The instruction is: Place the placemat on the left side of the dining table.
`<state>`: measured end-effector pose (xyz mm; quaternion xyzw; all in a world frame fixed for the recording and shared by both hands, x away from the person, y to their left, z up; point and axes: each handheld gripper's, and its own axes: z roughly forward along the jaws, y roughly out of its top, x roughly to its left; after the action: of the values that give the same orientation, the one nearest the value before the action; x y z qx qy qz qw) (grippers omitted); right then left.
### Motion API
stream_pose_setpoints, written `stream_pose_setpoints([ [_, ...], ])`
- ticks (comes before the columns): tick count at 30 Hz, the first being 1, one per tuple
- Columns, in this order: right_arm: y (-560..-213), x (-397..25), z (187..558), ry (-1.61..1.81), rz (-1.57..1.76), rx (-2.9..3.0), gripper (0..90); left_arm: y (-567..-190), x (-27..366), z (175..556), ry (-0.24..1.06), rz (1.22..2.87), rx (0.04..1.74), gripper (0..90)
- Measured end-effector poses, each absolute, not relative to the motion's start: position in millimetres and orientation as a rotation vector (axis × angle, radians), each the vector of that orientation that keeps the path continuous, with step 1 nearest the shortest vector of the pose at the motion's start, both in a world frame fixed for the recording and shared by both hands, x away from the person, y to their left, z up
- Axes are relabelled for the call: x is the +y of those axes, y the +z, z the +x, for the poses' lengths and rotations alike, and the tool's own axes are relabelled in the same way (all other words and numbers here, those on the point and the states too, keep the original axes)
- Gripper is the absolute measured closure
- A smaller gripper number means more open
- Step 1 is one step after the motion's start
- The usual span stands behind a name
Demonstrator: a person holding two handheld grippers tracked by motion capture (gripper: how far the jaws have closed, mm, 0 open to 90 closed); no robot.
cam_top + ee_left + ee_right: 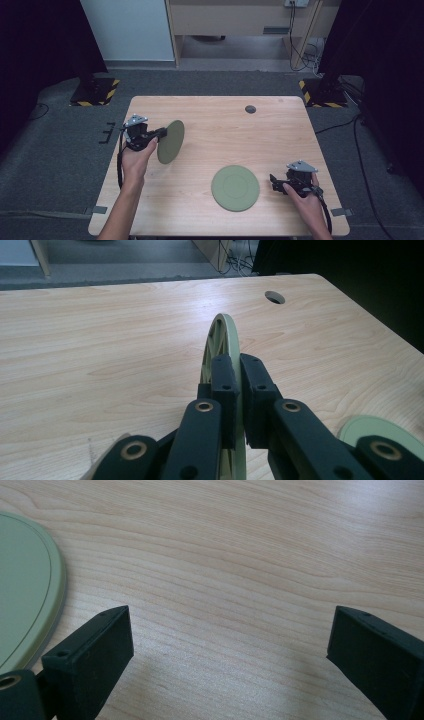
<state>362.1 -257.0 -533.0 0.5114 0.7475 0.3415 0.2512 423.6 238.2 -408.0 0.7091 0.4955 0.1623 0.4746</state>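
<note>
Green plate (170, 141) on edge, clamped in left claw (161, 133), right claw (273, 181) wide apart, empty

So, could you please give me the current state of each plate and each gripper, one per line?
Held green plate: clamped by its rim, lifted, tilted on edge.
Second green plate: lying flat on the table, untouched.
Left gripper: shut on the held plate's rim.
Right gripper: open, jaws wide apart, holding nothing, low over bare wood beside the flat plate.
</note>
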Motion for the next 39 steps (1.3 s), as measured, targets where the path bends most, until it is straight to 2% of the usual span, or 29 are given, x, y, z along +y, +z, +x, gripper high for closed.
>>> stream_pose_setpoints([
  [11, -533, -257, 362, 0.927, 1.383, 2.041, 4.6, -414, 246, 430, 0.446, 1.726, 1.247, 85.7],
  [39, -534, -255, 360, 0.912, 1.374, 2.057, 4.5, -438, 298, 438, 0.457, 1.668, 1.388, 85.6],
])
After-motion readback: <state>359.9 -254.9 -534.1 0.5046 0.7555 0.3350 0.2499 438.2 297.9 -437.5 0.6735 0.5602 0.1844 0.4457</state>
